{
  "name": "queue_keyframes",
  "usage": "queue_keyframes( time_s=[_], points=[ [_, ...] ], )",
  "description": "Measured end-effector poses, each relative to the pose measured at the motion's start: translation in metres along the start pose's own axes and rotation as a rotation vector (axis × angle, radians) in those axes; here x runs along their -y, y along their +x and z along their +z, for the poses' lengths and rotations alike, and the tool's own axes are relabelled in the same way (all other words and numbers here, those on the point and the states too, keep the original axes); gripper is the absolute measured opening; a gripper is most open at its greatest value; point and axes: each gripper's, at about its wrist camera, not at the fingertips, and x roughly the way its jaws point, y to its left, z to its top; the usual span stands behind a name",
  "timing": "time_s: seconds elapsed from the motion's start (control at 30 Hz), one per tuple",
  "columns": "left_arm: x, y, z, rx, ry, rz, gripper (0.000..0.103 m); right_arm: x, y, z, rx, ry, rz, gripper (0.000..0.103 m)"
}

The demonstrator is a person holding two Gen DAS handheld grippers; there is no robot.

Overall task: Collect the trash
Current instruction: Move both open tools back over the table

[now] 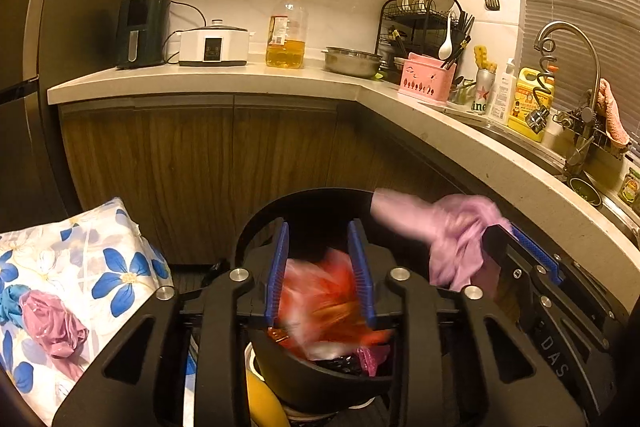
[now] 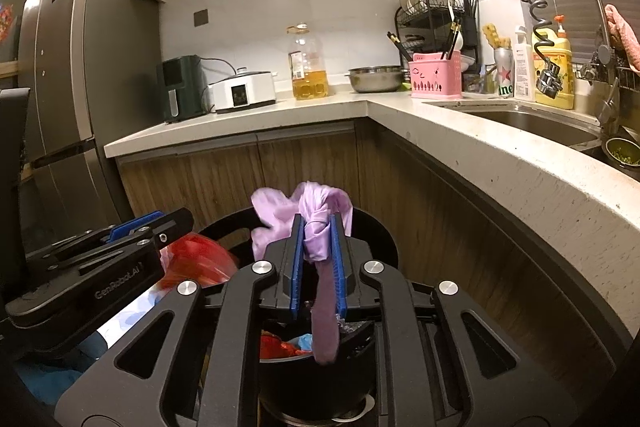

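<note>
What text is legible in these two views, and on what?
"GenRobot.AI": side of the black left hand-held gripper, seen from the right wrist view.
"DAS": body of the black right hand-held gripper, left wrist view; possibly cut off.
"ine": partial, on the green-and-silver red-star can by the sink.
Labels on the clear plastic oil bottle, yellow detergent jug and white pump bottle: too small to read.

counter (image 2: pixel 248 131): fryer (image 2: pixel 180 109) at left end, cooker (image 2: pixel 244 93) beside | oil bottle (image 2: pixel 306 65) mid back edge | bowl (image 2: pixel 376 79) in corner, left of dish rack (image 2: pixel 436 23) | bin (image 2: pixel 372 227) before cabinets (image 2: pixel 240 183)
</note>
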Motion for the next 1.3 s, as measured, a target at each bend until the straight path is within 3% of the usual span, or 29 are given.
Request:
queue_keyframes(
  time_s=[0.27, 0.4, 0.6, 0.73, 0.77, 1.3],
  points=[
    [-0.018, -0.010, -0.004, 0.011, -0.053, 0.053, 0.069, 0.002, -0.003, -0.003, -0.005, 0.010, -0.010, 0.045],
    [-0.028, -0.022, -0.011, 0.007, -0.055, 0.101, 0.079, 0.002, -0.011, -0.006, -0.005, 0.020, -0.014, 0.064],
    [-0.043, -0.047, -0.026, 0.016, -0.066, 0.152, 0.088, -0.005, -0.027, -0.012, -0.005, 0.029, 0.003, 0.080],
    [-0.052, -0.070, -0.036, 0.038, -0.066, 0.186, 0.092, -0.015, -0.042, -0.015, 0.001, 0.030, 0.025, 0.085],
    [-0.055, -0.078, -0.039, 0.048, -0.070, 0.195, 0.097, -0.019, -0.045, -0.016, 0.002, 0.029, 0.031, 0.085],
    [-0.134, -0.171, -0.084, 0.100, -0.167, 0.406, 0.097, -0.113, -0.077, -0.042, -0.014, -0.036, 0.171, 0.086]
  ],
)
